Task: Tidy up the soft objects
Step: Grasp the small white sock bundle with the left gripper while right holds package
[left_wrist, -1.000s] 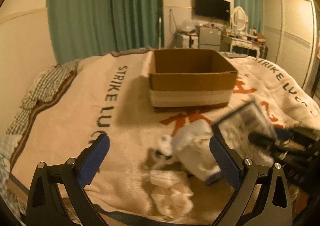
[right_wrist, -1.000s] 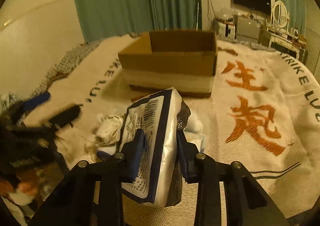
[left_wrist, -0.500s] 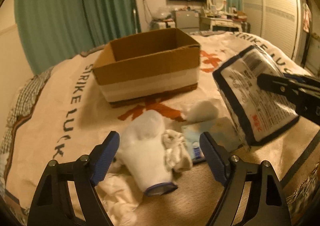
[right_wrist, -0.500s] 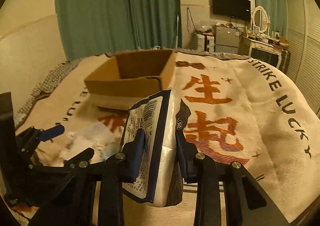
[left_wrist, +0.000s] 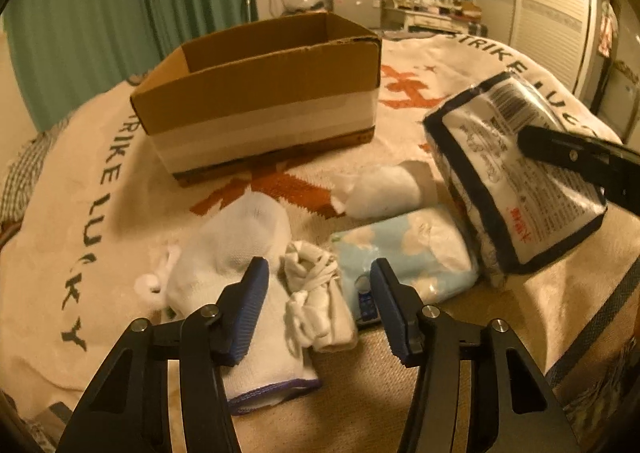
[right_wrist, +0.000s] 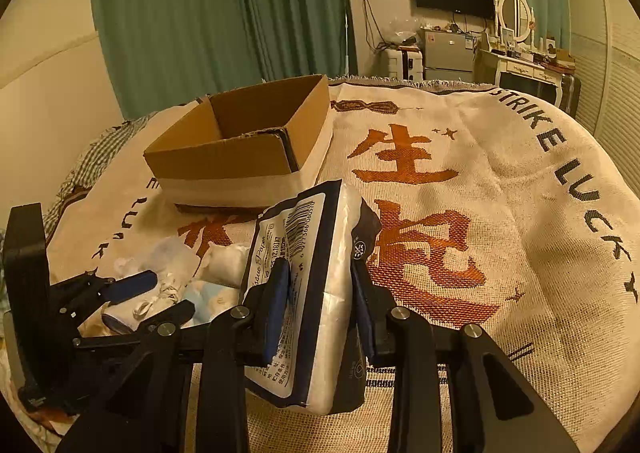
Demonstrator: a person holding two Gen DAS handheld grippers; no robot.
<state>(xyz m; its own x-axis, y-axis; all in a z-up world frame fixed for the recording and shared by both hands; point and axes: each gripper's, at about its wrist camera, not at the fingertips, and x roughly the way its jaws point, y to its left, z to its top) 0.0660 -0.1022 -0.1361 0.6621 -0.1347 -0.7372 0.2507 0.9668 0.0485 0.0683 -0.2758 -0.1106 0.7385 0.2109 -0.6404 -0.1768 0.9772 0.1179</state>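
Between the right gripper's (right_wrist: 320, 305) clamped fingers, the tissue pack (right_wrist: 304, 293) stands upright; the left gripper's (left_wrist: 316, 305) fingers gape apart.

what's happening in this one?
A person is sorting soft items on a bed. The right hand-held gripper is shut on a tissue pack, held above the blanket. The left hand-held gripper is open over a knotted white cloth, beside a white sock. The cardboard box looks empty.
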